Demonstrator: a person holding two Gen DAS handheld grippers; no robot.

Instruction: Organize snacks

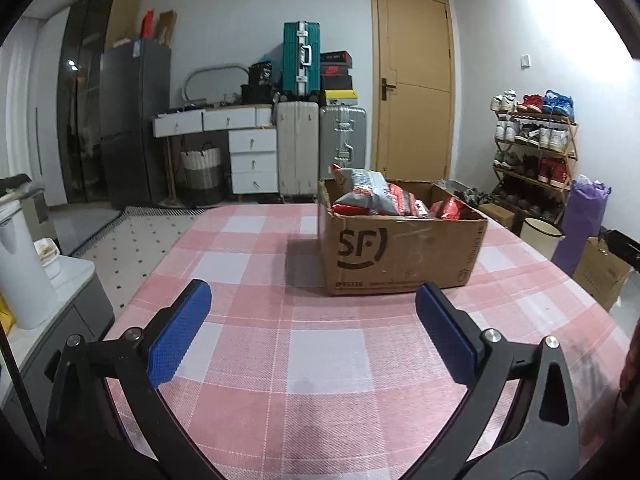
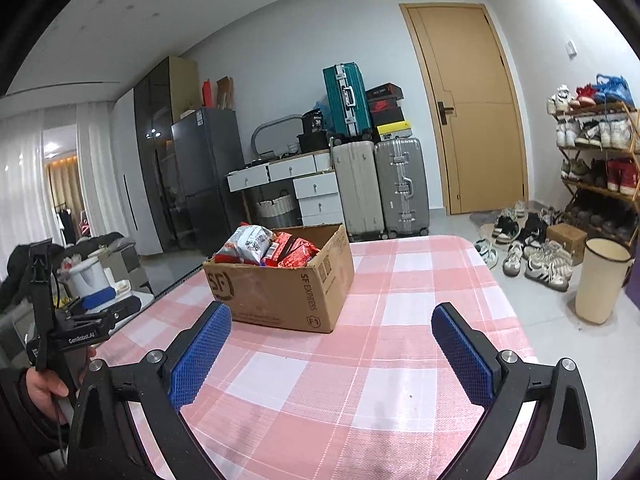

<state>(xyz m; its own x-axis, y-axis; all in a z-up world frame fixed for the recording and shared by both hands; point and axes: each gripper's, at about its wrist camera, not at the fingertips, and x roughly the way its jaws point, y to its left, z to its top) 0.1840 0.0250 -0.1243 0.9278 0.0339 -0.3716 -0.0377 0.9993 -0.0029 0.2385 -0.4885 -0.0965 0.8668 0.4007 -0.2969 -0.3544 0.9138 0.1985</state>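
Note:
A brown cardboard SF box (image 1: 400, 252) stands on the pink checked tablecloth (image 1: 320, 360). It holds several red and silver snack bags (image 1: 372, 196). My left gripper (image 1: 314, 300) is open and empty, held above the cloth a short way in front of the box. In the right wrist view the box (image 2: 288, 292) sits ahead and slightly left with the snack bags (image 2: 272, 250) inside. My right gripper (image 2: 332, 320) is open and empty, near the box's front corner. The left gripper (image 2: 96, 312) shows at the far left in a hand.
Table edges drop off left (image 1: 132, 300) and right (image 2: 516, 320). A white counter with a kettle (image 1: 20, 264) stands at the left. Suitcases (image 2: 380, 188), a fridge, drawers, a door, a shoe rack (image 2: 596, 168), floor shoes and a cream bucket (image 2: 600, 280) surround the table.

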